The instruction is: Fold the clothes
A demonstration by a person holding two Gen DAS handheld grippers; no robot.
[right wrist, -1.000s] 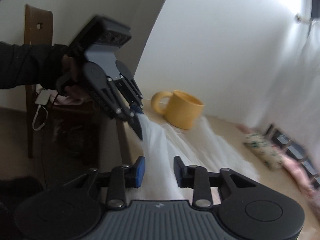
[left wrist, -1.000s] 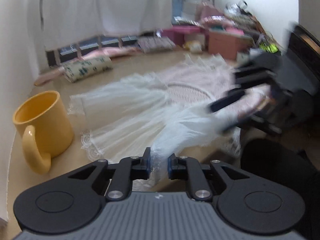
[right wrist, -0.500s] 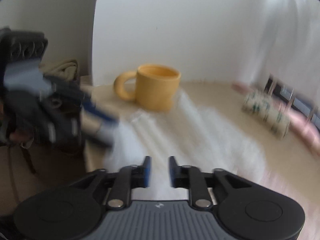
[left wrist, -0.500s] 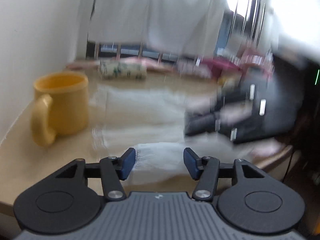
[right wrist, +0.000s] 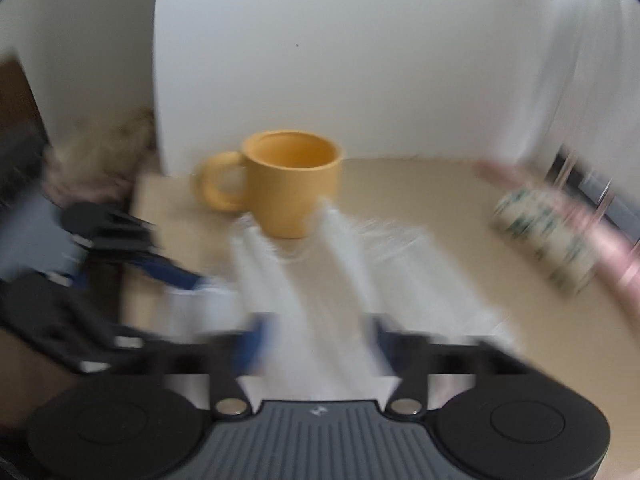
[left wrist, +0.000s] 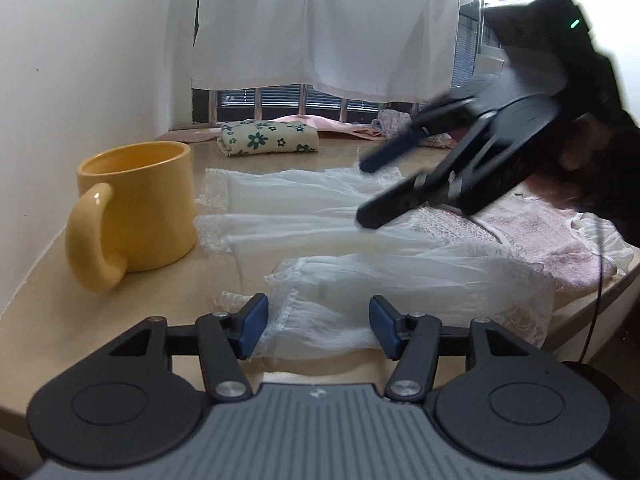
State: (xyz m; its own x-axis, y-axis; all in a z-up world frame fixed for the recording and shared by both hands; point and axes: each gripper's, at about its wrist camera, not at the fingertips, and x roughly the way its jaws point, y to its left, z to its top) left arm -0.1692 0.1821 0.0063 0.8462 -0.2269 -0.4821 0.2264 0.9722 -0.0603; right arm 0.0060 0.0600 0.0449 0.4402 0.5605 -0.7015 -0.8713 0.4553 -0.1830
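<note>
A white sheer lace-edged garment (left wrist: 328,220) lies spread on the beige table, with a folded-over part near the front edge; it also shows blurred in the right wrist view (right wrist: 320,280). A pink knit garment (left wrist: 532,228) lies under it at the right. My left gripper (left wrist: 318,326) is open, its pads on either side of the folded white fabric without pinching it. My right gripper (right wrist: 320,336) is open above the white fabric; it also shows in the left wrist view (left wrist: 374,188), held above the garment.
A yellow mug (left wrist: 132,208) stands at the left near the wall, close to the garment's edge. A folded floral cloth (left wrist: 268,142) and pink clothes lie at the back by the window. White curtains (left wrist: 320,20) hang behind. The table's front edge (left wrist: 592,300) is at the right.
Both grippers have opened and let go of the white fabric, which now lies folded on the table. The right gripper has lifted above the garment.
</note>
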